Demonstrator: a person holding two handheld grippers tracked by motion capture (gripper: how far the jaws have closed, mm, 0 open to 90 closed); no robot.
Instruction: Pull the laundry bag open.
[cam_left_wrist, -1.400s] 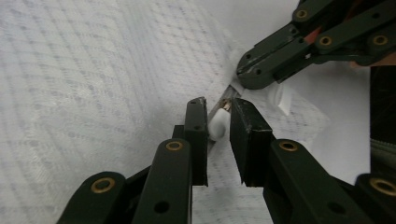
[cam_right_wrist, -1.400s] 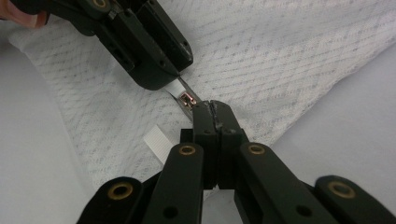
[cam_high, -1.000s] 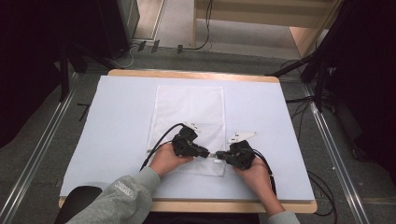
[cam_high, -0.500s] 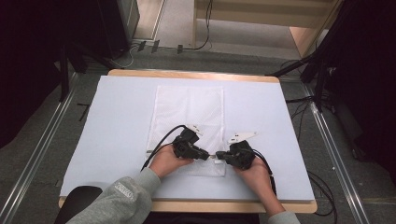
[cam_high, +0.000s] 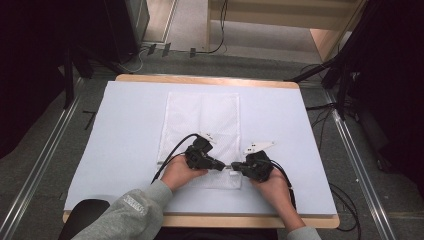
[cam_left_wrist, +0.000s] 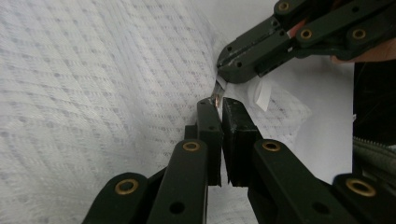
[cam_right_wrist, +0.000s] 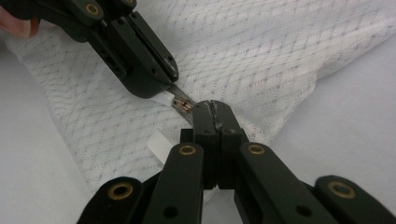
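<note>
A white mesh bag (cam_high: 202, 125) lies flat on the pale mat (cam_high: 125, 130). Both grippers meet tip to tip at its near edge. My left gripper (cam_high: 223, 167) (cam_left_wrist: 217, 101) has just been closing and now pinches the small copper zipper pull (cam_left_wrist: 215, 98) (cam_right_wrist: 181, 103). Facing it, my right gripper (cam_high: 237, 169) (cam_right_wrist: 212, 107) is shut on the bag's edge right beside the pull. A white label tab (cam_left_wrist: 261, 91) (cam_right_wrist: 159, 142) sticks out of the bag near the tips. A hand holds each gripper.
The mat covers a wooden table (cam_high: 210, 80). A dark rounded object (cam_high: 85, 212) sits at the front left corner. Cables (cam_high: 345, 200) trail off the right side, and metal rails (cam_high: 35, 165) run along both sides. Bare mat lies left and right of the bag.
</note>
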